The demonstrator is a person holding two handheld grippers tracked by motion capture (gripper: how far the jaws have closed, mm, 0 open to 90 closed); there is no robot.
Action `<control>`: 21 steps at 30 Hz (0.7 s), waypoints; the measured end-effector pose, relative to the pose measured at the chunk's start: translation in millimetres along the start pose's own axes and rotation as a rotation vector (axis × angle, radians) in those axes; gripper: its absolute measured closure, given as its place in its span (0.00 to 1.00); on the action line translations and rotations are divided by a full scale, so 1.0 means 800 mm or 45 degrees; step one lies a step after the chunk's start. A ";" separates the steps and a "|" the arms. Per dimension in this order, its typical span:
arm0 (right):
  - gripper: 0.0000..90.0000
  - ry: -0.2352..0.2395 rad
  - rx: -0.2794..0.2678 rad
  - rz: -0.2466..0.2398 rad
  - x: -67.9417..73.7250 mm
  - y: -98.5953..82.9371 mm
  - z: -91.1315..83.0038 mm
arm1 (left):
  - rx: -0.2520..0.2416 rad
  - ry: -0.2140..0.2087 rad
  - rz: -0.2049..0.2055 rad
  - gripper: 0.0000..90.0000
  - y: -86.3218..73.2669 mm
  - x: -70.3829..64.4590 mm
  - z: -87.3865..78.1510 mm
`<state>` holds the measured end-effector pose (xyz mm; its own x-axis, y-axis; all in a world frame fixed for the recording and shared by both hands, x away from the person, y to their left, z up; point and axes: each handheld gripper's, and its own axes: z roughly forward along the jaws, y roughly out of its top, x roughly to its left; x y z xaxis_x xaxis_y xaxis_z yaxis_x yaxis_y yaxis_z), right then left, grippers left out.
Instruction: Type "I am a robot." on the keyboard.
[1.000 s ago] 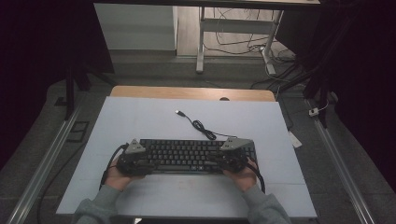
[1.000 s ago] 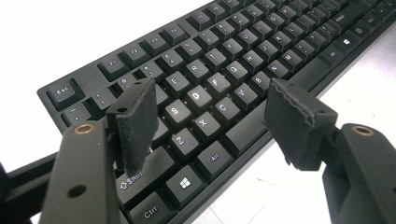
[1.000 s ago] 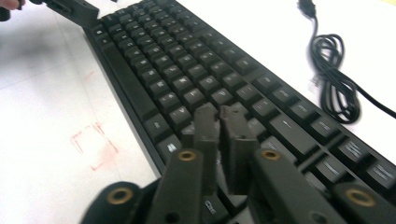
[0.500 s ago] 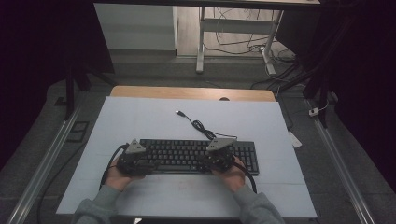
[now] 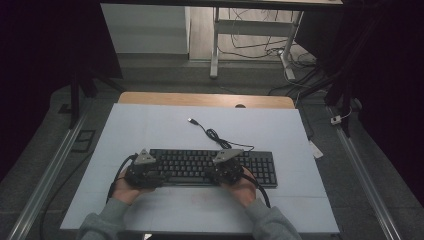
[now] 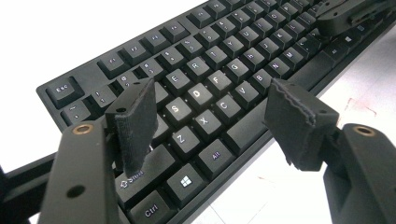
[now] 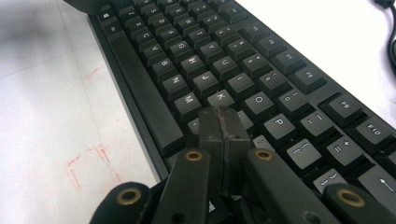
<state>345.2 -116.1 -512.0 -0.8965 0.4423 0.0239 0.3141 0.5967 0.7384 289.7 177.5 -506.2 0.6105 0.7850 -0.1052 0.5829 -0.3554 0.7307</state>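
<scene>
On the table (image 5: 150, 125), one keyboard (image 5: 200, 162), left claw (image 6: 210, 116) spread, right claw (image 7: 223, 122) closed empty.

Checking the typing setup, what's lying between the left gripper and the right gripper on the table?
In the high view, the black keyboard's letter keys span the stretch between the left gripper and the right gripper; nothing else lies there.

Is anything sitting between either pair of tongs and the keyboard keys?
Nothing visible. The left tongs stand open directly above the keyboard near its left-hand keys. The right tongs are closed with their tip right at the keys near K and L; contact cannot be confirmed.
</scene>
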 end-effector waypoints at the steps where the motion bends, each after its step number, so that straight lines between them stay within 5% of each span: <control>1: 0.99 -0.003 0.007 -0.002 0.000 0.000 0.001 | 0.000 0.000 0.000 0.38 0.000 0.000 0.000; 13: 1.00 -0.024 0.033 -0.013 0.000 -0.002 0.005 | -0.001 0.002 0.005 0.37 0.000 0.000 0.000; 21: 0.99 -0.018 -0.009 -0.014 0.001 -0.001 0.001 | -0.002 0.002 0.004 0.37 0.000 0.001 0.000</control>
<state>344.5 -115.6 -513.0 -0.8953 0.4455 0.0063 0.3022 0.5969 0.7432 290.0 178.1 -506.2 0.6113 0.7849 -0.1016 0.5800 -0.3569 0.7323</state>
